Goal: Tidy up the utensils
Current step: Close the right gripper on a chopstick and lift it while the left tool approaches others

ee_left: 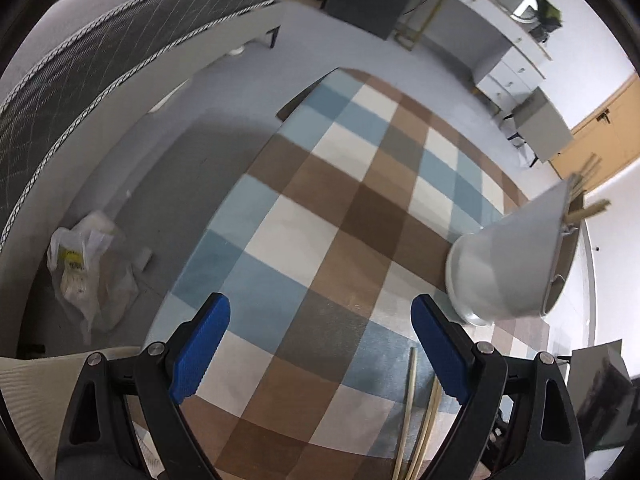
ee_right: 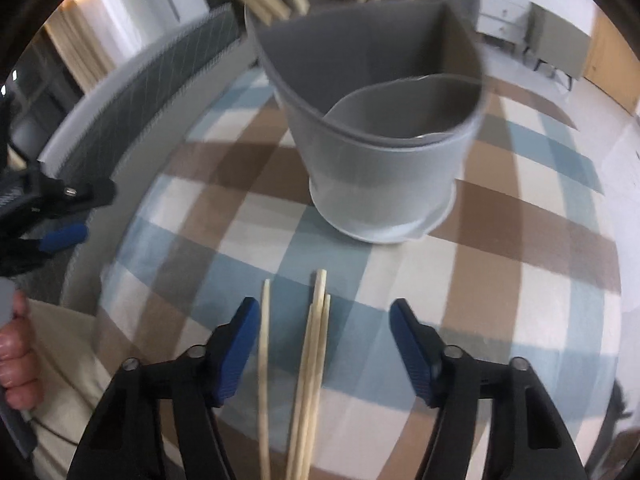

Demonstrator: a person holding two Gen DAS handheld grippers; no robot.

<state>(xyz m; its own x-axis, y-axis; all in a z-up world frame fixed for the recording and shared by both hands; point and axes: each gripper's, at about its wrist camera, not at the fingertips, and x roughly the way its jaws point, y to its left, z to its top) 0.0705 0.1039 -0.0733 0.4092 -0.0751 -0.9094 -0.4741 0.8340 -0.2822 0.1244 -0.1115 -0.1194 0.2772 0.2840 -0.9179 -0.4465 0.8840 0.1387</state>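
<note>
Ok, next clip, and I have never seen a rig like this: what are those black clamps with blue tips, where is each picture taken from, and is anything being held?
There is no robot here. A person holds a hand-operated gripper in each hand, and each gripper carries a wide-angle camera looking forward along its two blue-padded fingers. One picture comes from the left gripper, the other from the right gripper.

Both look down on a table with a checked cloth. On it stands a grey utensil holder with a divider inside and some chopsticks already standing in its far compartment. Several loose chopsticks lie flat on the cloth.

Nothing is held. The left gripper is open over bare cloth. The right gripper's fingers straddle the loose chopsticks but do not press on them.
</note>
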